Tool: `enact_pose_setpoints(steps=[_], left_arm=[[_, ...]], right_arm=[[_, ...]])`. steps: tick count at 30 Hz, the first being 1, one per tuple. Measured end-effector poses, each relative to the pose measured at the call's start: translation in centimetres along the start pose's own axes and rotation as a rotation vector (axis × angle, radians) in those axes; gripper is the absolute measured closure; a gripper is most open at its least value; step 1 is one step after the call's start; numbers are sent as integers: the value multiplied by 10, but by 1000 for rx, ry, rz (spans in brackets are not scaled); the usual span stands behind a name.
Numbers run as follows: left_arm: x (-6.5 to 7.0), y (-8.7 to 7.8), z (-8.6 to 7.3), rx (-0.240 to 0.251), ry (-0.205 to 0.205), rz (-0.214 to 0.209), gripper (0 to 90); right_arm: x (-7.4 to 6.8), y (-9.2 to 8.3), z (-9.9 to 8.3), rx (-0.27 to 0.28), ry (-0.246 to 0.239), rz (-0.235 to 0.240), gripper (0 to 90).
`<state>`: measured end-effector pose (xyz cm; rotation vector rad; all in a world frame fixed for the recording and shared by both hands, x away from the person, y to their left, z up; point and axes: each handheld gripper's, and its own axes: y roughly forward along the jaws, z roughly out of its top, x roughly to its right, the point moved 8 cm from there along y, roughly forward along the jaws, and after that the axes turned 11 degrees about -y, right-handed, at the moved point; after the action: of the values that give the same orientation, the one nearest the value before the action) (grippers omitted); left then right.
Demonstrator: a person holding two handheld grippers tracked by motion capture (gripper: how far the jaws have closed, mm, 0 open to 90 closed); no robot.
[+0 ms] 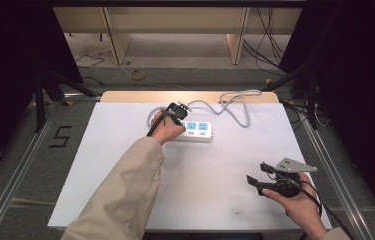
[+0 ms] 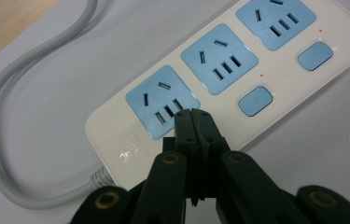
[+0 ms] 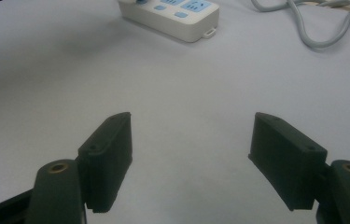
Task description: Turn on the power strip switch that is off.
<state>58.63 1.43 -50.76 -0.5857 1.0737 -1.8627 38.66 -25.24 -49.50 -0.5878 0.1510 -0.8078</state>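
Observation:
A white power strip [image 1: 195, 131] with three blue sockets and blue switch buttons lies at the back middle of the white table. Its grey cable [image 1: 235, 107] loops off to the back right. My left gripper [image 1: 175, 111] is held over the strip's left end. In the left gripper view the strip [image 2: 280, 70] is close up, and the shut jaws of my left gripper [image 2: 193, 114] point at the corner of the nearest socket [image 2: 161, 100], with nothing between them. My right gripper [image 1: 256, 172] is open and empty at the front right; in its own view my right gripper [image 3: 191, 121] faces the far strip [image 3: 172, 16].
A white sheet [image 1: 125, 165] covers the table, with a wooden strip [image 1: 140, 96] along the back edge. Metal rails run down both sides, and a "5" mark [image 1: 61, 136] is on the floor at the left. Cables lie on the floor beyond the table.

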Motion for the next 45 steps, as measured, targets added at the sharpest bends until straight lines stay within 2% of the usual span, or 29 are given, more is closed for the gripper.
enact_pose_setpoints(steps=[11, 18, 26, 31, 45], left_arm=[[0, 1, 0, -13, 21, 15, 899], [1, 1, 0, -16, 13, 20, 899], [2, 2, 1, -38, 35, 37, 899], [5, 3, 2, -66, 65, 68, 899], [5, 3, 3, -65, 60, 76, 900]], right_arm=[[0, 0, -1, -7, -4, 1, 300], [-1, 1, -1, -8, -6, 3, 300], [-1, 0, 0, -7, -7, 9, 300], [-2, 0, 0, -5, -8, 10, 300], [-3, 1, 0, -6, -13, 14, 301]])
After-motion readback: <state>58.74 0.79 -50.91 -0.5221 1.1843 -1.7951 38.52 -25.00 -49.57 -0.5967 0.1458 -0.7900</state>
